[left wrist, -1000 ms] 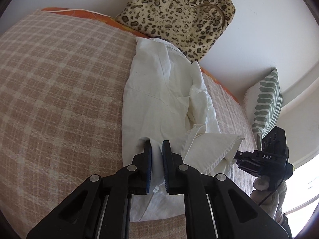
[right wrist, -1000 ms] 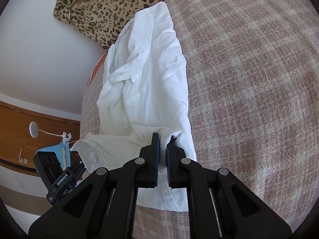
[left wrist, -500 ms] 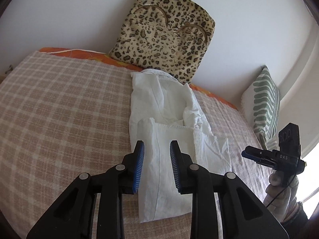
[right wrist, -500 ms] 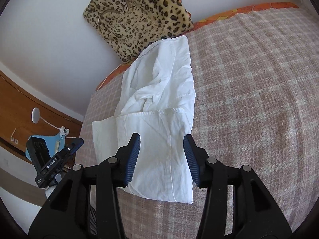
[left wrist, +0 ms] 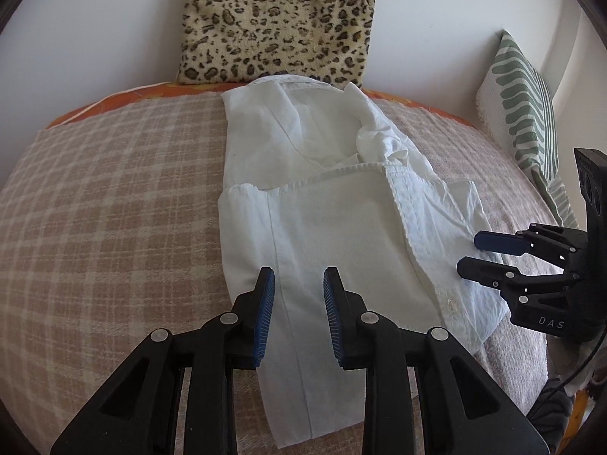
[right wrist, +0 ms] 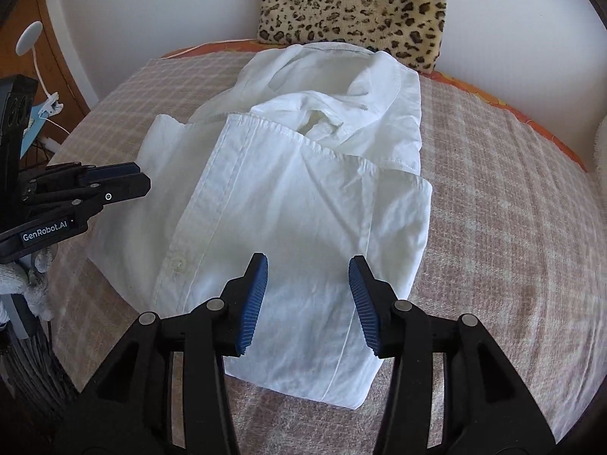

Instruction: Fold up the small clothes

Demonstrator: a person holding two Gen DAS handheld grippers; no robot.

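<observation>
1. A second earlier both hand-held grippers had been pinched shut on the hem of the white shirt (left wrist: 334, 235); half a second earlier they had already let go.
2. The left hand-held gripper (left wrist: 298, 314) stood open and empty above the shirt's near end, and the right hand-held gripper (right wrist: 308, 303) gaped wide, empty too.
3. The shirt lay down the middle of the bed (left wrist: 114, 197), its lower half doubled over toward the collar by the leopard cushion (left wrist: 277, 19) at the far edge.
4. One fold looked done; a further fold or some smoothing seemingly remained.
</observation>
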